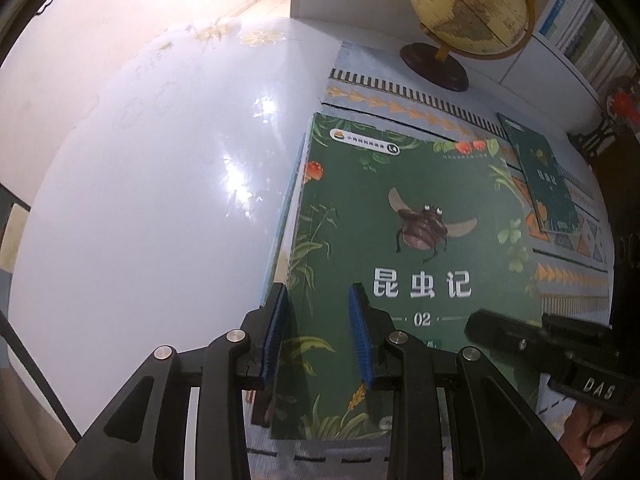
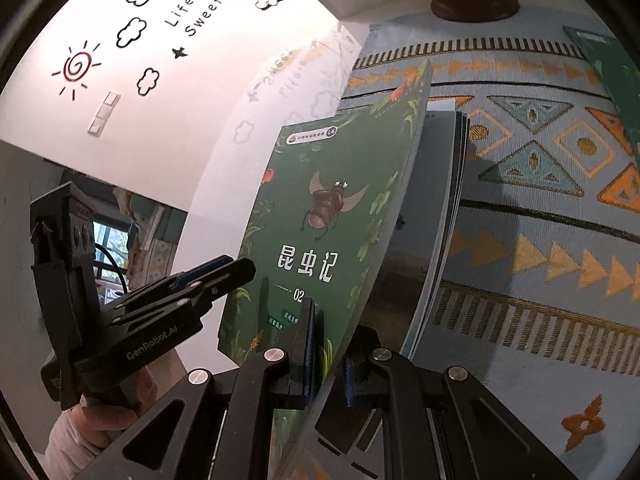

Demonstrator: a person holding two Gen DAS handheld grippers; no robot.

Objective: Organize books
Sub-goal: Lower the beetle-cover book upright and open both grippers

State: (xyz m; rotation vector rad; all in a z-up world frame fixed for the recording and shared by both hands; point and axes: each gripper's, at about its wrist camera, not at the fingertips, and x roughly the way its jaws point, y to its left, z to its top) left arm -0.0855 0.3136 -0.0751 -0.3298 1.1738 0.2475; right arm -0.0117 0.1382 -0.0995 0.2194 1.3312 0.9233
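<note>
The green book [image 1: 404, 240] lies atop a stack [image 1: 286, 216] on the patterned cloth [image 1: 568, 276], its cover showing a winged beetle, the title "昆虫记" and the number "02". A badge with small print sits at the cover's 11 o'clock corner; that print is too small to read.

In the left wrist view, the left gripper [image 1: 320, 332] comes in from 6 o'clock, its blue pads a little apart astride the book's left edge; whether they press on it cannot be told. The right gripper [image 1: 472, 326] enters from 4 o'clock and bears the letters "DAS" on its body.

In the right wrist view, the right gripper [image 2: 328, 352] is clamped on the book's [image 2: 320, 220] lower edge, the cover lifted and tilted away from the books beneath. The left gripper [image 2: 240, 270], held in a hand [image 2: 104, 420] at 8 o'clock, carries the label "GenRobot.AI".

A second green book [image 1: 544, 184] lies apart at 2 o'clock. A globe [image 1: 468, 4] stands at 1 o'clock. The wall [image 2: 120, 92] at 11 o'clock reads "Life is Sweet", beside drawn clouds, a sun and a star.
</note>
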